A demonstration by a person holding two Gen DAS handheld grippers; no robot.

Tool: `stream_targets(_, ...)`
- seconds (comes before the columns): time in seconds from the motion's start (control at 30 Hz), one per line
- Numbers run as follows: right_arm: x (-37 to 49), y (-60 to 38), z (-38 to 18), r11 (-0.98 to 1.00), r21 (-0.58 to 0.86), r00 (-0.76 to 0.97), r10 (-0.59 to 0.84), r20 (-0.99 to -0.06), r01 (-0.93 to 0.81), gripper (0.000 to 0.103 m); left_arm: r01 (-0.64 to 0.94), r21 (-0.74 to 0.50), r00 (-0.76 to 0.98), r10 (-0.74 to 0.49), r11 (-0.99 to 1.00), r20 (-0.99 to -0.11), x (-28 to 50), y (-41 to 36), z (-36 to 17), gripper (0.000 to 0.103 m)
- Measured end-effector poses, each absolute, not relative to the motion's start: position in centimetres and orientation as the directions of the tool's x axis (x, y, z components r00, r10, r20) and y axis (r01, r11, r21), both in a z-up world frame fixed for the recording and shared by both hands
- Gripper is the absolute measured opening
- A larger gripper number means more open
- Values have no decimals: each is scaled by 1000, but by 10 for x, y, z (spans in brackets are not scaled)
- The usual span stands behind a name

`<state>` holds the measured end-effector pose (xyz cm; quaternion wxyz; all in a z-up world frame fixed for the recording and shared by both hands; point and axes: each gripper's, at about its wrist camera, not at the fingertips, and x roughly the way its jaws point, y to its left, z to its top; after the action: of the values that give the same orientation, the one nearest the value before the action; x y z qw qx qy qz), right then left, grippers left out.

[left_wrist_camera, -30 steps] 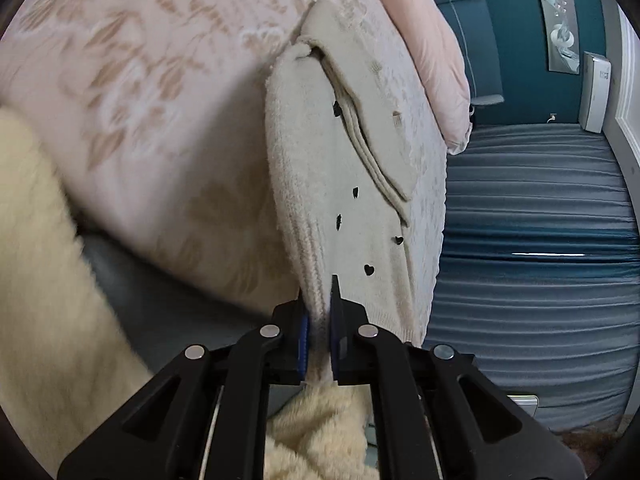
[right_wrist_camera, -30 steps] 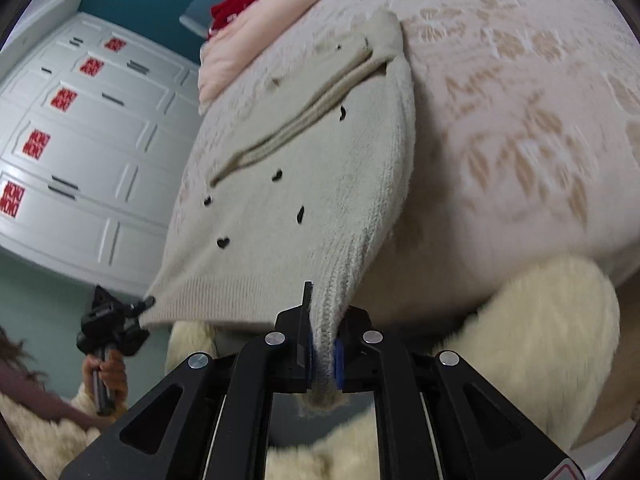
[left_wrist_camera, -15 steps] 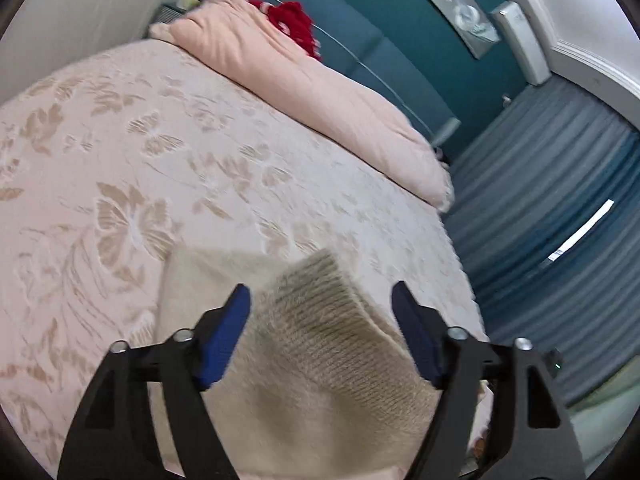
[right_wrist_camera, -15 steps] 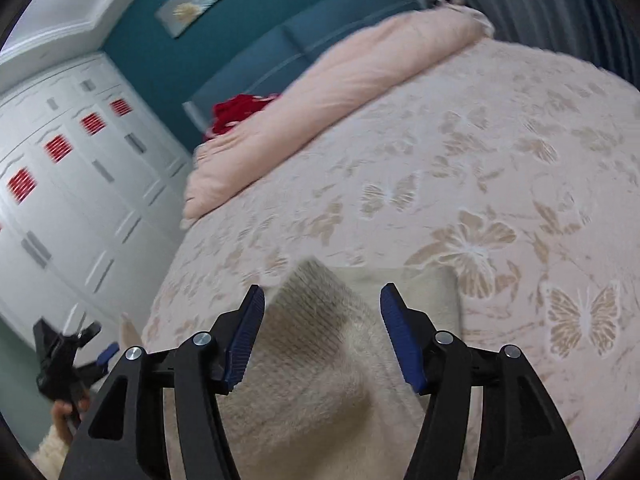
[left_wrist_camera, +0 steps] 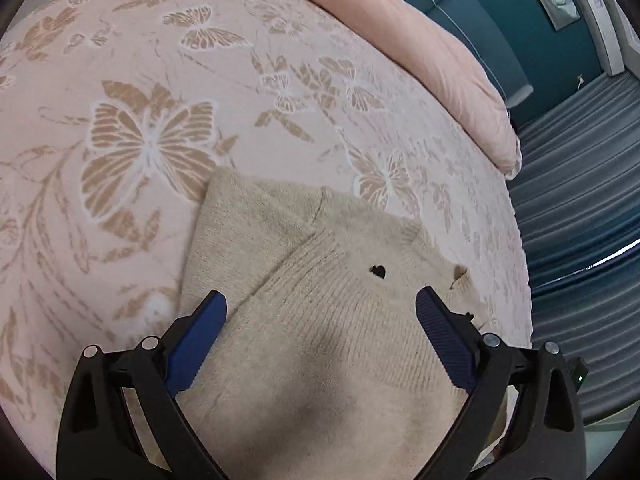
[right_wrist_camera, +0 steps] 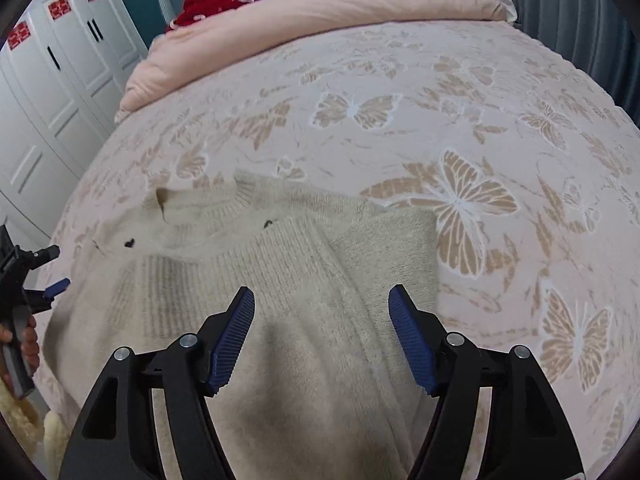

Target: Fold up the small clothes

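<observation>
Now both my fingers are opening, nothing gripped: left gripper (left_wrist_camera: 320, 312) and right gripper (right_wrist_camera: 322, 306) over the sweater (left_wrist_camera: 320, 340), which lies folded on the bed (left_wrist_camera: 140, 80) between and beyond them. Lift straight off, don't snag the knit.

The near end of the cream sweater (left_wrist_camera: 320, 340) runs under the left tongs (left_wrist_camera: 320, 304) and off the bottom edge, so its hem can't be seen. In the right view, the hand (right_wrist_camera: 20, 340) is cut by the left edge. The red cloth (right_wrist_camera: 208, 4) behind the pink quilt (right_wrist_camera: 320, 8) is half hidden.
</observation>
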<state>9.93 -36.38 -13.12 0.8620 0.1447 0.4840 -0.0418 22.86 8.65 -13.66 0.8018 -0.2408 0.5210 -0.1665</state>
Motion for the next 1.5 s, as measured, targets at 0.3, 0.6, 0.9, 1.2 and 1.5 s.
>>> stream_targets(0.3,92,-353,-125,941,273,554,122,-824,198,10,142,-518,360,-532,843,-767,225,67,-131,9)
stream_targets(0.6,64,-380,-16,904,395,806,106,-582,166,8,170,-606,601,-569,777,-561,224,110,-21,0)
stream_targets(0.9,119,-407,-145,883,277,513,48,-857,379,25,69,-531,389,-513,844,-765,258,77,-105,68)
stream_targets(1.2,135,-390,-155,911,233,474,48,-879,341,26,87,-434,341,-436,897,-833,266,50,-151,61)
stream_targets(1.5,134,-397,-54,885,383,740,69,-669,264,11,139,-486,515,-482,863,-708,282,65,-65,10)
